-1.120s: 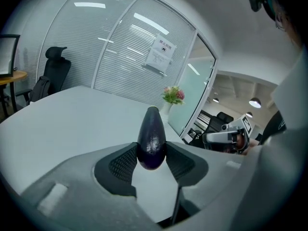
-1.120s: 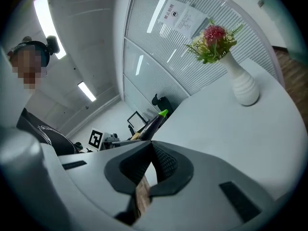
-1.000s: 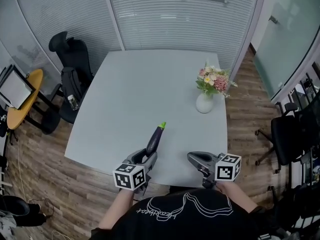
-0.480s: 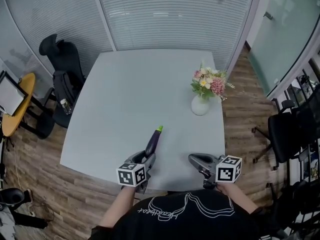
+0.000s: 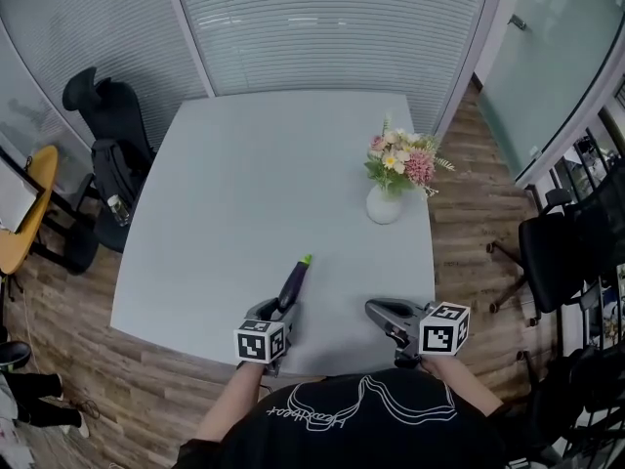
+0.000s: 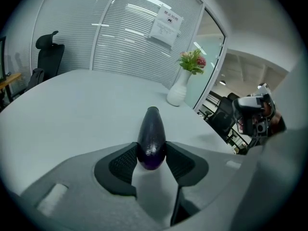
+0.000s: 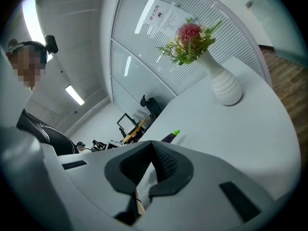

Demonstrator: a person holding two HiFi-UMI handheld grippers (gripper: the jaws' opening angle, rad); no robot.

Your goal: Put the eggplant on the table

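**Eggplant lowered toward the tabletop**

Since a second ago the left gripper (image 5: 282,308) has sunk toward the table's (image 5: 244,184) near edge, carrying the eggplant (image 5: 294,281) with it. Its pads (image 6: 126,160) clamp the purple body from both sides, and the green stem end points away toward 1 o'clock. In the head view the eggplant sits around 6 o'clock on the table; whether its tip touches the surface cannot be told. The right gripper (image 5: 375,310), at 3 o'clock from the left one, has its jaws together with nothing between them. The white vase of flowers (image 5: 383,205) stands well apart at 2 o'clock.
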